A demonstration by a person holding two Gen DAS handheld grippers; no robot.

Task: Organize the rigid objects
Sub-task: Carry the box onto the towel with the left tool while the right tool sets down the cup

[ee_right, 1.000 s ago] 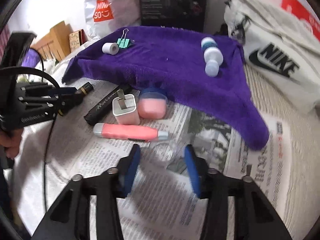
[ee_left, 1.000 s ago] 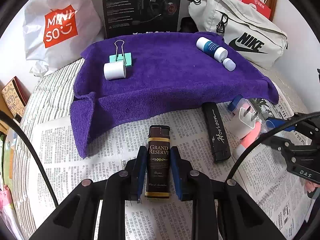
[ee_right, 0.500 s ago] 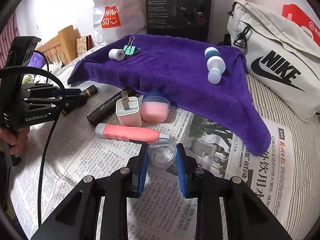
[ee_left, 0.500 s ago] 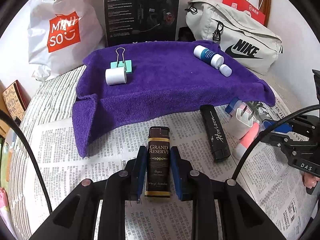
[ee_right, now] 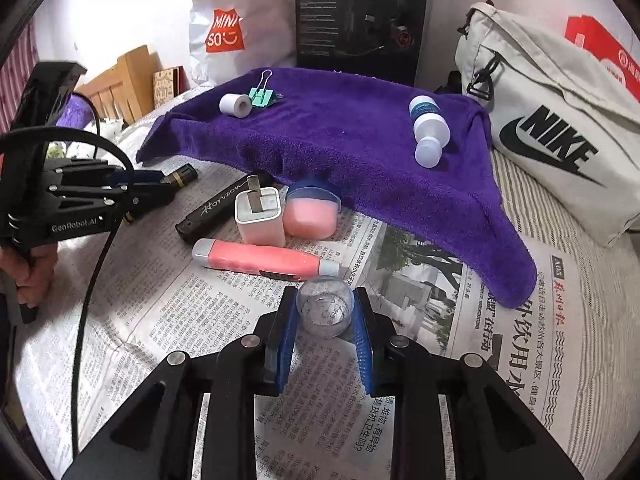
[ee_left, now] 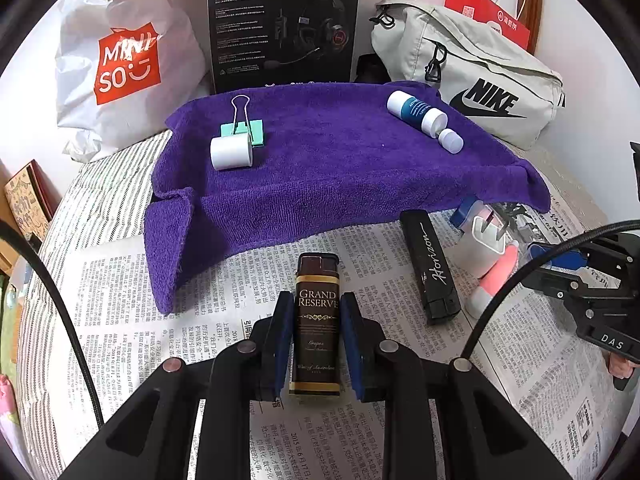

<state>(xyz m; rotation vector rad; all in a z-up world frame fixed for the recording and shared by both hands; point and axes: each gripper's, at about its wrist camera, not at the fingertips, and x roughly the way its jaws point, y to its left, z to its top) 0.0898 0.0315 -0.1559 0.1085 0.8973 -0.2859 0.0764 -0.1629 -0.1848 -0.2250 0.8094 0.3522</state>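
Observation:
My left gripper (ee_left: 316, 312) is shut on a dark brown "Grand Reserve" lighter (ee_left: 317, 320), held over the newspaper in front of the purple towel (ee_left: 328, 176). My right gripper (ee_right: 325, 312) is shut on a small clear plastic cup (ee_right: 324, 311). On the towel lie a white roll (ee_left: 231, 152), a green binder clip (ee_left: 244, 128) and a blue-and-white bottle (ee_left: 418, 112) with its cap (ee_left: 451, 141). On the newspaper lie a black "Horizon" lighter (ee_left: 431, 266), a white charger plug (ee_right: 260, 216), a pink box (ee_right: 310, 216) and a pink tube (ee_right: 264, 258).
A Miniso bag (ee_left: 120, 60), a black headset box (ee_left: 282, 24) and a grey Nike bag (ee_left: 472, 76) stand behind the towel. Newspaper (ee_right: 440, 380) covers the striped bed surface. Wooden furniture (ee_right: 120, 84) is at the left.
My right gripper closed on the clear cup, which was between open jaws a second ago, and lifted slightly. My left gripper, holding the lighter, drew back and tilted up a little.

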